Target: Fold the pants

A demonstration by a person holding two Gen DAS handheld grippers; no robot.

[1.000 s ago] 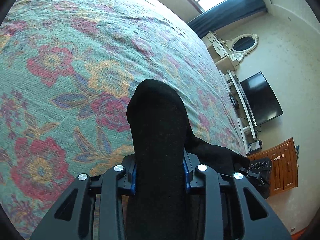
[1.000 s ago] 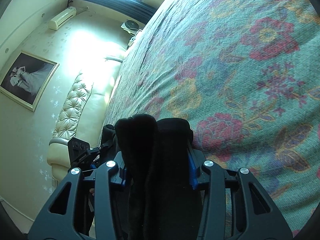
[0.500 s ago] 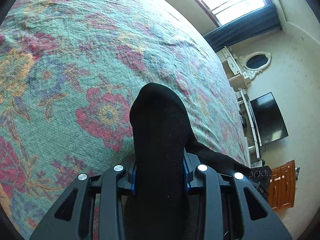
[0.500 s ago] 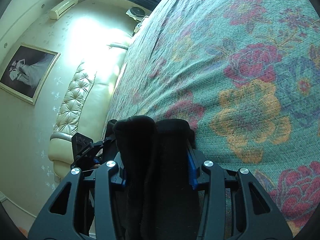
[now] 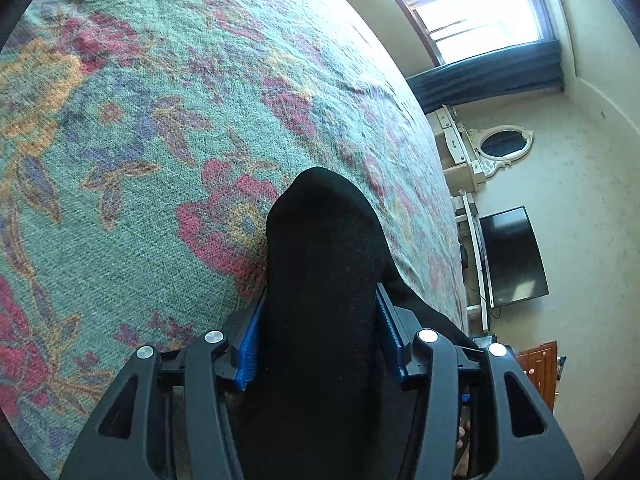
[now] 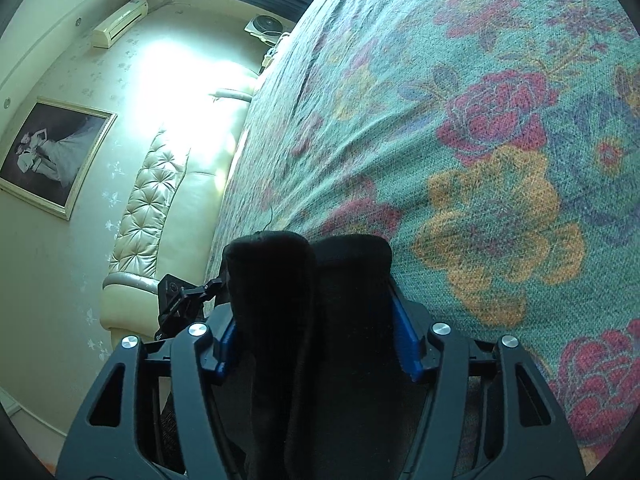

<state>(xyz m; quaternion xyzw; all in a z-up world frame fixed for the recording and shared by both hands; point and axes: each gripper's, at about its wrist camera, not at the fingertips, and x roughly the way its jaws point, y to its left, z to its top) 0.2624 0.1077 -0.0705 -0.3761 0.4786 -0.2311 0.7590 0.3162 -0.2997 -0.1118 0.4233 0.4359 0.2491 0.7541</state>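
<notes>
The black pants (image 5: 324, 264) are bunched between the blue pads of my left gripper (image 5: 322, 320), which is shut on them just above the floral bedspread (image 5: 160, 120). In the right wrist view my right gripper (image 6: 312, 332) is shut on two thick folds of the same black pants (image 6: 308, 280), close over the bedspread (image 6: 480, 160). The other gripper (image 6: 176, 300) shows at the left behind the fabric. The rest of the pants is hidden beneath the grippers.
The bed's padded cream headboard (image 6: 148, 200) and a framed photo (image 6: 52, 152) lie to the left of the right wrist view. A TV (image 5: 508, 256), a white dresser with an oval mirror (image 5: 500, 144), and a window (image 5: 472, 0) stand beyond the bed's edge.
Both grippers have moved forward across the bedspread and come lower, carrying the pants. The flower patterns have slid toward the cameras and grown larger. Both grips are unchanged.
</notes>
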